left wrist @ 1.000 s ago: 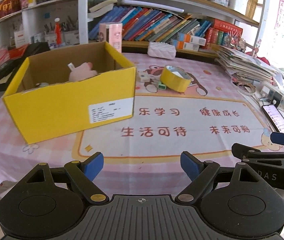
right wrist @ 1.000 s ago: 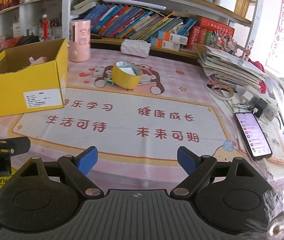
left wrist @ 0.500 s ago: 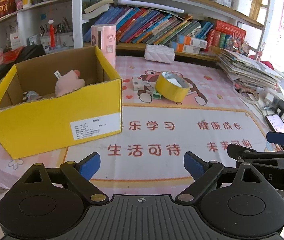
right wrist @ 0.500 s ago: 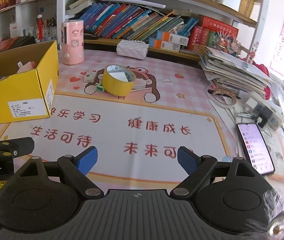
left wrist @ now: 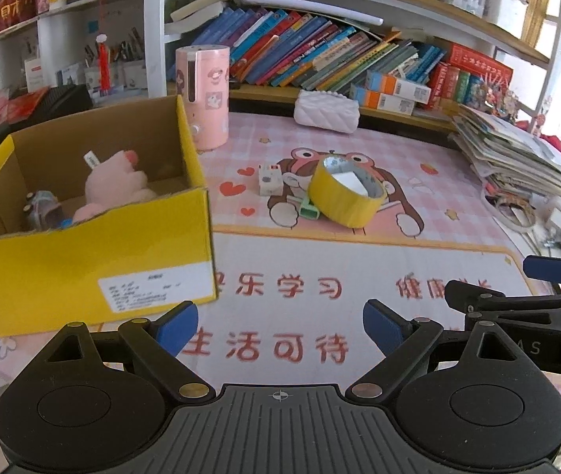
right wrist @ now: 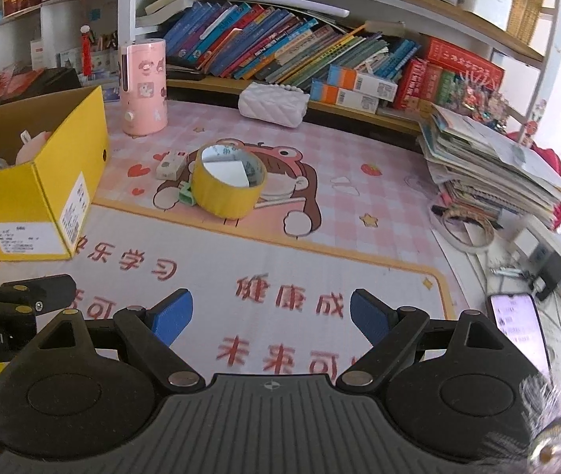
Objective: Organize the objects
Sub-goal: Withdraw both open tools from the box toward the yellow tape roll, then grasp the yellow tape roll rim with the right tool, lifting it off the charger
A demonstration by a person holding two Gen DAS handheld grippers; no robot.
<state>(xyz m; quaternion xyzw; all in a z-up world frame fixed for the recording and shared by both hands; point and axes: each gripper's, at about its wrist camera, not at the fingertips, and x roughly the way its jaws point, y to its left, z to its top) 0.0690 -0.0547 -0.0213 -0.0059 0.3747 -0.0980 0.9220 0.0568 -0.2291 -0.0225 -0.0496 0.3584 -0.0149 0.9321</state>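
A yellow cardboard box (left wrist: 83,276) (right wrist: 43,197) stands on the left of the table mat, with a pink plush toy (left wrist: 110,189) and a small purple thing inside. A yellow tape roll (left wrist: 345,193) (right wrist: 227,183) lies further back on the bear print, next to a small white eraser box (left wrist: 269,179) (right wrist: 170,166) and a green clip (left wrist: 306,209) (right wrist: 185,193). My left gripper (left wrist: 280,326) hangs open over the mat's red lettering, nothing between its blue pads. My right gripper (right wrist: 270,316) is open and empty too, nearer the table's right side.
A pink canister (left wrist: 203,94) and a white quilted pouch (left wrist: 326,110) sit at the back by the bookshelf. A pile of papers (right wrist: 486,166), tape rings, a power strip (right wrist: 549,256) and a lit phone (right wrist: 517,331) crowd the right edge.
Both grippers have moved forward over the table, so the box, tape roll and shelf look closer. The left gripper's jaws stand slightly wider than a second ago.
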